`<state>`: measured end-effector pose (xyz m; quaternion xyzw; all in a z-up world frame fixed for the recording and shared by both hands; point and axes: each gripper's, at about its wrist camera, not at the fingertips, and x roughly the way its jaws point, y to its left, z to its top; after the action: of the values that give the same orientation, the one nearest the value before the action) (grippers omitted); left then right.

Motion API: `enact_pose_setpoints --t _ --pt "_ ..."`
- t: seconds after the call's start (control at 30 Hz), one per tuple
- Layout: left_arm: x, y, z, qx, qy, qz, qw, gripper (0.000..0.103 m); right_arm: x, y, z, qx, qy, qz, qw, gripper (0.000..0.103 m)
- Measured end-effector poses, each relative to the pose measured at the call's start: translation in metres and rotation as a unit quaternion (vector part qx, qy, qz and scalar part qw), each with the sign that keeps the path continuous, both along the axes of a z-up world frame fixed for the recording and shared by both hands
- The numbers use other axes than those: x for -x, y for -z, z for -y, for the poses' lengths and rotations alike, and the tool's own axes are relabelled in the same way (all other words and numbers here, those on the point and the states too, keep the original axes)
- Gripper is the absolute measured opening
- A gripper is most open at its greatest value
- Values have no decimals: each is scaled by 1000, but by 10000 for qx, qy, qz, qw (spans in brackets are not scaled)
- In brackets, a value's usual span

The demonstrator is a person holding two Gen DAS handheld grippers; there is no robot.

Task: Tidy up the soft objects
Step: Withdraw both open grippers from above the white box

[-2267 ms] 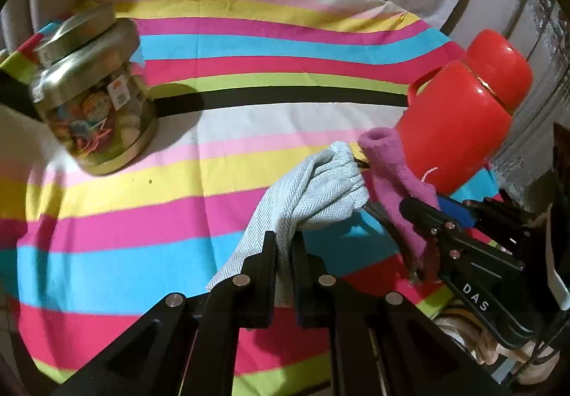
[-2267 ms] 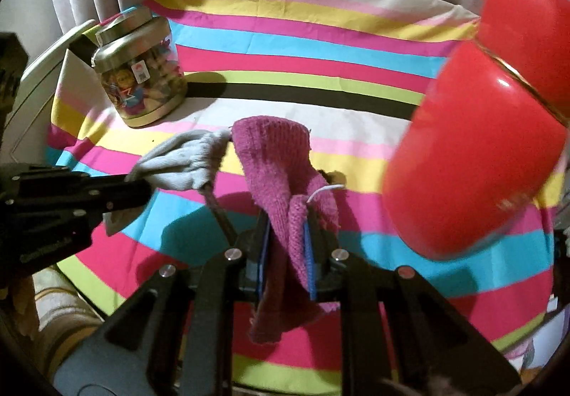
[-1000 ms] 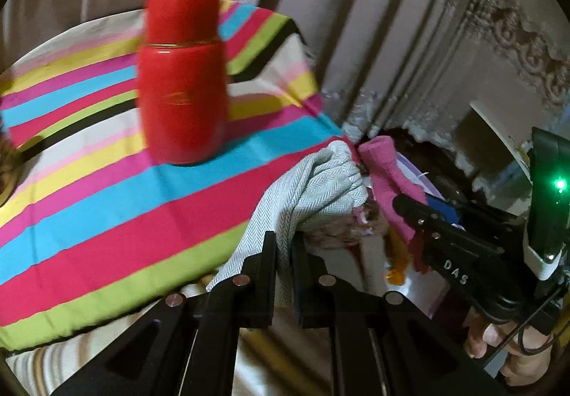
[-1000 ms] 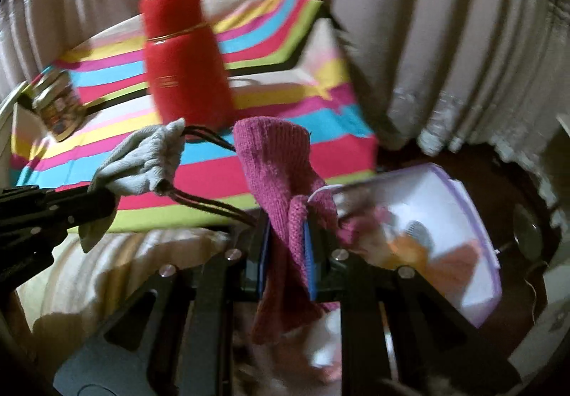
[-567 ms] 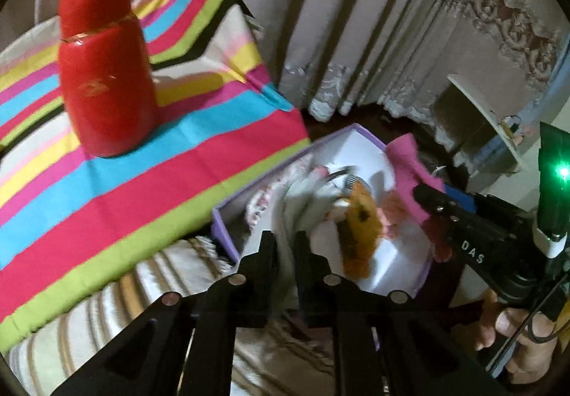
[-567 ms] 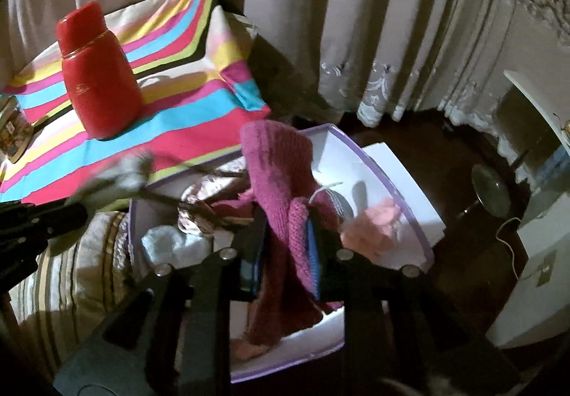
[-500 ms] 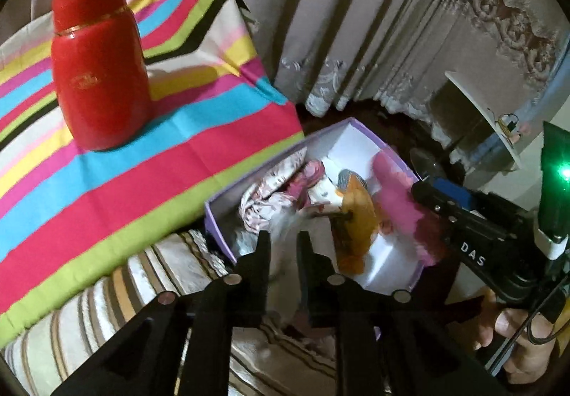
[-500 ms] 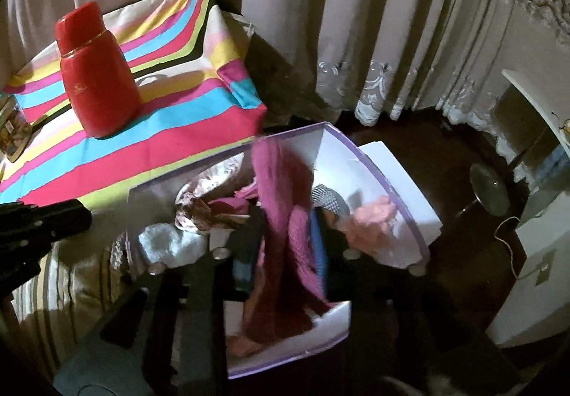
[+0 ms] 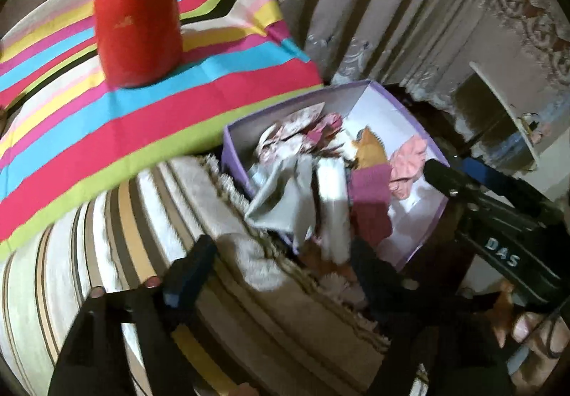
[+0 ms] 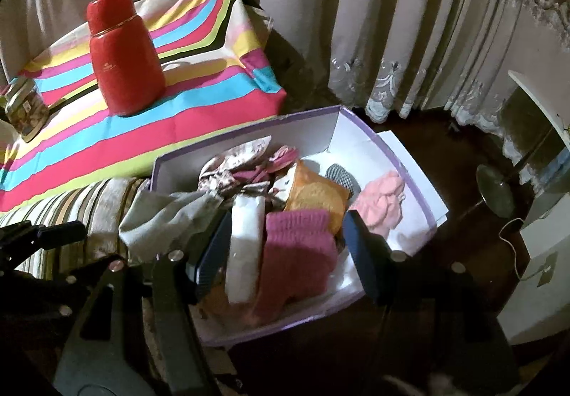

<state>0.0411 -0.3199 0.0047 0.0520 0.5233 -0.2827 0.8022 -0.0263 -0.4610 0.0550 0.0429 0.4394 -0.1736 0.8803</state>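
Note:
Below both grippers sits a purple box point(image 9: 285, 111) point(image 10: 245, 136) of soft items. My left gripper point(image 9: 281, 264) hangs over its near corner, jaws opening, nothing pressed between them. The grey cloth point(image 9: 285, 196) point(image 10: 167, 214) lies free, draped over the box's near left edge. My right gripper point(image 10: 286, 253) is over the box's front, jaws opening too. The magenta knit sock point(image 10: 299, 250) point(image 9: 370, 203) lies loose in the box between its spread fingers, beside a white folded piece point(image 10: 245, 239). The right gripper point(image 9: 481, 203) also shows in the left wrist view, and the left gripper point(image 10: 53, 235) in the right wrist view.
A red flask point(image 9: 139, 11) point(image 10: 121, 50) stands on the striped tablecloth point(image 9: 107, 104) behind and left of the box. A gold-lidded jar point(image 10: 21, 107) is at the far left. A striped cushion point(image 9: 107, 235) lies under the box's left side. Curtains, dark floor and a white cabinet point(image 10: 534, 218) lie to the right.
Both grippers swung from over the striped table to the purple box and spread their jaws. The grey cloth and the magenta sock dropped out of them into the box.

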Motion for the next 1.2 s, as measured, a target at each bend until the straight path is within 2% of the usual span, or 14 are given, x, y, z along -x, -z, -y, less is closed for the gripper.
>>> enact_pose_setpoints --t 0.1,0.3,1.2 --pt "4 0 -1 24 -13 77 10000 85 8 0 -1 -22 1 20 10000 68" --pt "2 3 -3 205 -35 -36 9998 91 13 2 1 -118 53 9 9999 68" --pt "2 7 2 137 -12 -46 9999 95 10 9 0 -193 -36 -121 9997 68"
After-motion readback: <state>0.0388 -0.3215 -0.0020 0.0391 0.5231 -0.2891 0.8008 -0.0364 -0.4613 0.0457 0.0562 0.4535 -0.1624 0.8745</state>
